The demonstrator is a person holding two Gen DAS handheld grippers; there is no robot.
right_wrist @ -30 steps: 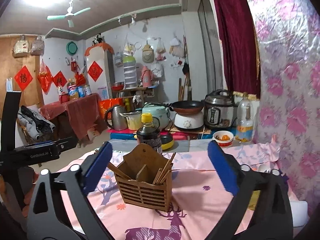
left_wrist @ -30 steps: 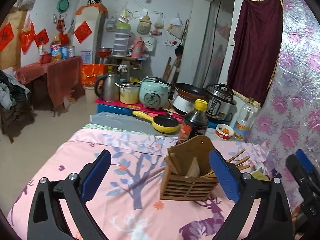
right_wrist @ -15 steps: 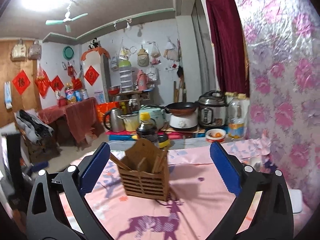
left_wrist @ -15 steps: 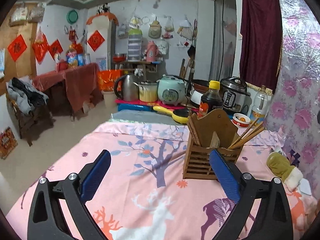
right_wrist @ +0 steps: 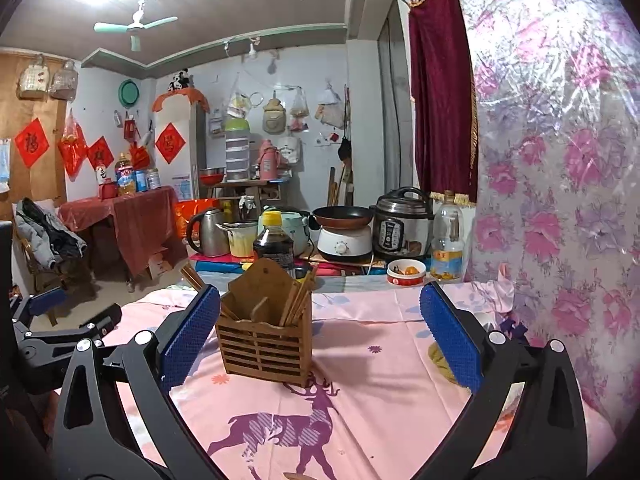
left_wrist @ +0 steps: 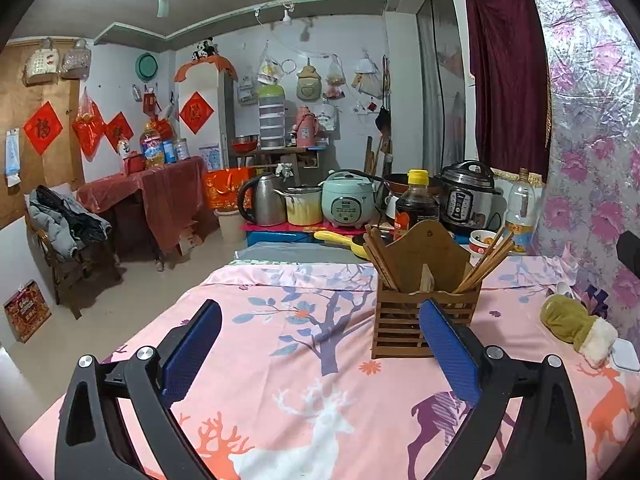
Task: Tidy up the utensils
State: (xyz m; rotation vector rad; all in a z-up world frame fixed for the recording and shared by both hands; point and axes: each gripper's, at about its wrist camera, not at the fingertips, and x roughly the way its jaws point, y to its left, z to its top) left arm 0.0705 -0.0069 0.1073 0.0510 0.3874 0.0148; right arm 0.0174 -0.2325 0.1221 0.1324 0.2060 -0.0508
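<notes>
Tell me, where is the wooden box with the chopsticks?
The slatted wooden chopstick holder stands on the pink deer-print cloth, right of centre in the left wrist view, before the dark yellow-capped sauce bottle.

Both wrist views low over bed, facing kitchen wall; share utensil holder (left_wrist: 424, 292) (right_wrist: 266, 328), near.

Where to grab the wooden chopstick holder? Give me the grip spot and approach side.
Grip the wooden chopstick holder across its slatted lower box, flat side walls between the pads. Come in level from the near side with the open right gripper: the chopsticks fan out above, and the tall back panel blocks the far side.
</notes>
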